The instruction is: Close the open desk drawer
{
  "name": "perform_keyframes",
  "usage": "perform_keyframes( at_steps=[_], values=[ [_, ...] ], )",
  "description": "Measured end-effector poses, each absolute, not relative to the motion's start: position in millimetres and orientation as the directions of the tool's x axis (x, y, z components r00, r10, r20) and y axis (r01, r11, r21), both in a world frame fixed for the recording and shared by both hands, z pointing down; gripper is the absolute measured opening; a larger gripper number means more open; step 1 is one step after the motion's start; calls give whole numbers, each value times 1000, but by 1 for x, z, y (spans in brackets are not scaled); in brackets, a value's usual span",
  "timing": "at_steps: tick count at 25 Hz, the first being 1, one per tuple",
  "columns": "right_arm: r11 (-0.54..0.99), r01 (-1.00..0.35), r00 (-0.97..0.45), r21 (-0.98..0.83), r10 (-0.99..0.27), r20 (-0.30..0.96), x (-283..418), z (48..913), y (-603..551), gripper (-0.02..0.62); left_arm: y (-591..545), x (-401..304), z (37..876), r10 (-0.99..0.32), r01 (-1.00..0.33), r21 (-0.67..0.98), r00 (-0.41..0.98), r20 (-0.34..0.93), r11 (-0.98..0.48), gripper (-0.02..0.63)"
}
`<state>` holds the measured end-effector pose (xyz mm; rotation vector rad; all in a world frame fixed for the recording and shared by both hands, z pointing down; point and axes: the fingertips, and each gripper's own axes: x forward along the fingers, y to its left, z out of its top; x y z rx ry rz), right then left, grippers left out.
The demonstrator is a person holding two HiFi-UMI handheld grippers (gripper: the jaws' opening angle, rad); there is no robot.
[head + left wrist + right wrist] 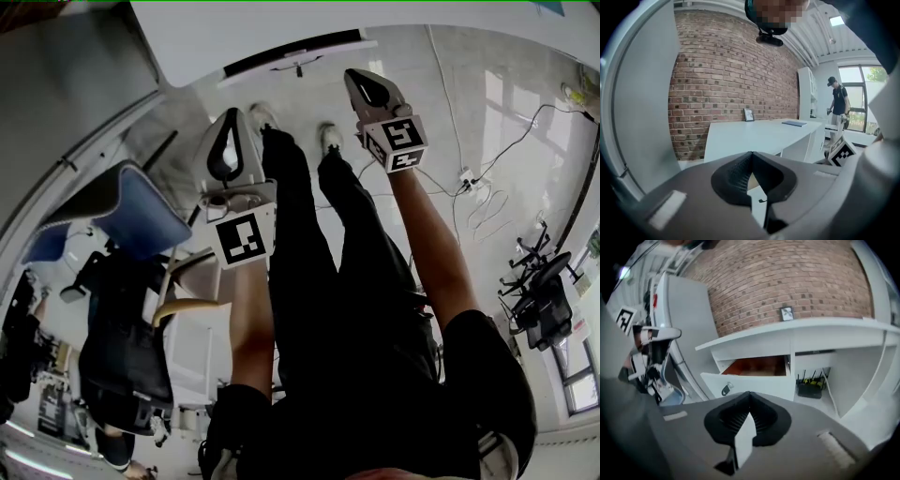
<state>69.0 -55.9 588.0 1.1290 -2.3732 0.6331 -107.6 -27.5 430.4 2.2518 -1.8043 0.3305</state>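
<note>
Head view: the person stands in black trousers before a white desk at the top of the picture. The drawer shows at the desk's near edge as a dark slot with a white front, just ahead of the feet. The left gripper is held out over the floor, level with the left leg. The right gripper reaches further ahead, near the drawer but not touching it. A blue chair stands to the left. Cables and a power strip lie on the floor to the right.

Left gripper view: the jaws are closed together with nothing between them. Beyond them stand a brick wall and the desk seen from one end, with a small picture frame and a flat book on top. Another person stands by a window at the far right.

Right gripper view: these jaws are also pressed together and hold nothing. Straight ahead the drawer stands pulled out from under the desk top. Its brown inside is in plain sight and a key hangs in its white front. The gripper is clear of it. A black router sits in the leg space to the right.
</note>
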Motion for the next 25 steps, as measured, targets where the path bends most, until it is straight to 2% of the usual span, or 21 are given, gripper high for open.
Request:
perform_keyframes(
  at_steps=[4, 8, 15, 18, 25],
  values=[
    [336, -763, -620, -553, -623, 477, 65, 610, -54, 3, -28, -98, 423, -924, -971, 81, 239, 299, -224, 17],
    [163, -669, -621, -725, -659, 425, 58, 628, -54, 3, -29, -92, 418, -924, -967, 111, 254, 287, -231, 17],
    [52, -577, -620, -815, -678, 396, 45, 651, -54, 6, -30, -97, 417, -928, -968, 130, 245, 282, -215, 17],
    [-5, -490, -633, -872, -686, 359, 36, 663, -54, 104, -32, -100, 418, -931, -969, 123, 239, 276, -213, 17],
    [-33, -429, -645, -903, -688, 331, 19, 673, -58, 127, -35, -104, 421, -930, -967, 115, 252, 268, -229, 17]
  ],
)
